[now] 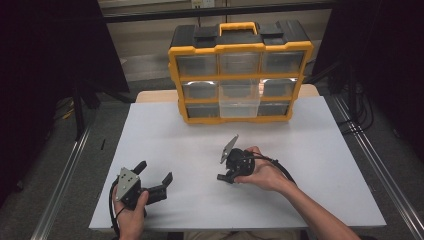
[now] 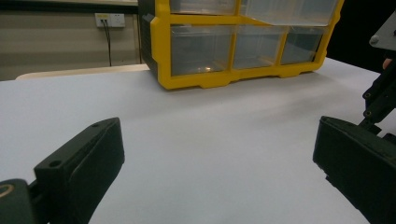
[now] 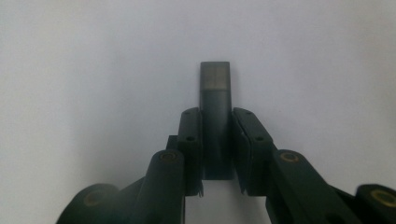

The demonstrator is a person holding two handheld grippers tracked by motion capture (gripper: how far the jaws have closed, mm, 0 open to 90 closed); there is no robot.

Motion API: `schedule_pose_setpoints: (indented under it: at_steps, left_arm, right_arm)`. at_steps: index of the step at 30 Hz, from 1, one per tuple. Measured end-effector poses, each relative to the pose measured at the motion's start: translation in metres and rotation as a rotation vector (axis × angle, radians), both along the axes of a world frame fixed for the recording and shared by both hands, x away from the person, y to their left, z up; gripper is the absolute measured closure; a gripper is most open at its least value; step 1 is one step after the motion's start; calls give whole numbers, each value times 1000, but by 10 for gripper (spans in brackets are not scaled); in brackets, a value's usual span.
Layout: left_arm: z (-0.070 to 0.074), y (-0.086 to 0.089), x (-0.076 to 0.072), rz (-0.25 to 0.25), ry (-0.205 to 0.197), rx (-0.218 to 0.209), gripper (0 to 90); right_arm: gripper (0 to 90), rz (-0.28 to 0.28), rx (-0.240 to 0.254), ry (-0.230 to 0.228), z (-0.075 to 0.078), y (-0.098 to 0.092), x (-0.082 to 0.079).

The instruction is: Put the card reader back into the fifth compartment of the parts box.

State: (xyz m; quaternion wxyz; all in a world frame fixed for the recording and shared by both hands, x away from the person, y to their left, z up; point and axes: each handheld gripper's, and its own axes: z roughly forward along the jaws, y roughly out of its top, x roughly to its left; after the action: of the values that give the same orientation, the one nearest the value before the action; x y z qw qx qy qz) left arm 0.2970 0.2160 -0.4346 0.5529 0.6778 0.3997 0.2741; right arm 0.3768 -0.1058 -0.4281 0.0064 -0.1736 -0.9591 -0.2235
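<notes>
One small dark block [image 3: 215, 119] sits clamped between the jaws of the right gripper [image 3: 215, 140], its grey-tipped end poking out past them; the pick-up looks done. In the high view that gripper [image 1: 226, 176] hangs low over the white table [image 1: 320, 165], pointing left and down, well short of the yellow organizer [image 1: 240, 72] beyond it. One clear middle drawer [image 1: 240, 102] there stands pulled out, likely the block's destination, so carrying and dropping remain. Off to its left, the left gripper [image 1: 154, 172] spreads wide and empty, resting near the table's front edge.
</notes>
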Motion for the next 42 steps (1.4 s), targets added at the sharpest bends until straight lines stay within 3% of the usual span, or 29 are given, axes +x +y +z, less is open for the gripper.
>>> schedule_pose_setpoints:
  at_steps: [4, 16, 30, 42]
  left_arm:
    - [0, 0, 0, -3, 0, 0, 22]
    - [-1, 0, -1, 5, 5, 2, 22]
    - [-2, 1, 1, -1, 13, -4, 22]
    - [0, -1, 2, -11, 9, -10, 22]
  right_arm:
    - [738, -12, 34, 10, 2, -5, 0]
    - [738, -88, 136, -18, 7, -33, -4]
    - [738, -128, 301, -73, 28, -57, -2]
    - [738, -140, 362, -130, 50, -69, -3]
